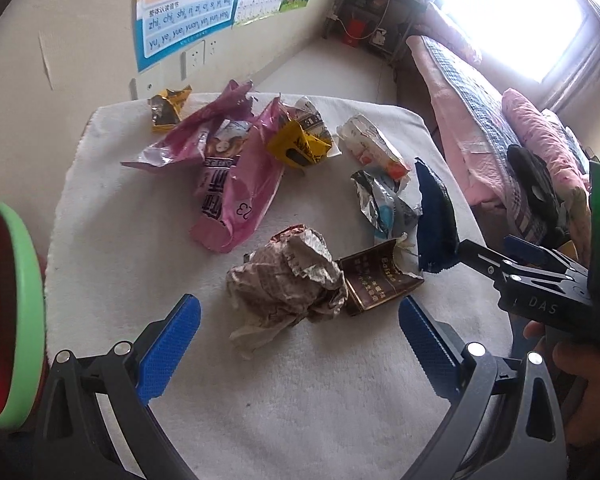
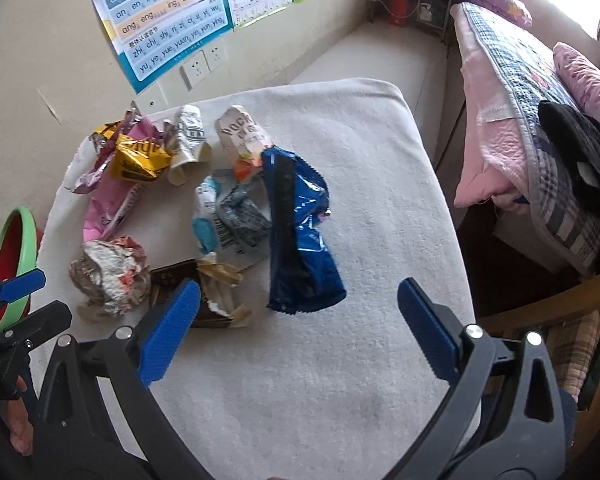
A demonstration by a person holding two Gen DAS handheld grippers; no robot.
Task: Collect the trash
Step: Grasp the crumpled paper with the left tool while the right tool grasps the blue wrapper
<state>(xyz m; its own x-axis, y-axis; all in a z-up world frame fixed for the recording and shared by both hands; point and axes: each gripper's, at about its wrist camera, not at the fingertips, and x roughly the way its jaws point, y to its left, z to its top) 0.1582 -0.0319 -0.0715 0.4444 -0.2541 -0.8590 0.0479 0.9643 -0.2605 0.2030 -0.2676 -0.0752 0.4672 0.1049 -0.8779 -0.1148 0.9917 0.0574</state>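
Note:
Trash lies spread on a white towel-covered table [image 1: 284, 412]. My left gripper [image 1: 300, 340] is open, just short of a crumpled paper ball [image 1: 288, 284] that sits between its blue fingers. Touching the ball's right side is a torn brown box [image 1: 376, 284]. In the right wrist view my right gripper [image 2: 300, 320] is open, and a dark blue wrapper [image 2: 300, 240] lies just ahead of it, not gripped. Farther back are pink bags [image 1: 236, 184], a yellow wrapper [image 1: 300, 140], a white box [image 1: 372, 144] and a silver wrapper [image 1: 384, 204]. A green-rimmed red bin [image 1: 20, 300] stands off the table's left edge.
A bed with pink and checked quilts [image 1: 500, 128] runs along the right side, close to the table edge. The wall with posters [image 1: 188, 12] and sockets is behind the table. A dark shelf [image 1: 372, 12] stands in the far corner. A hand [image 1: 572, 360] holds the right gripper.

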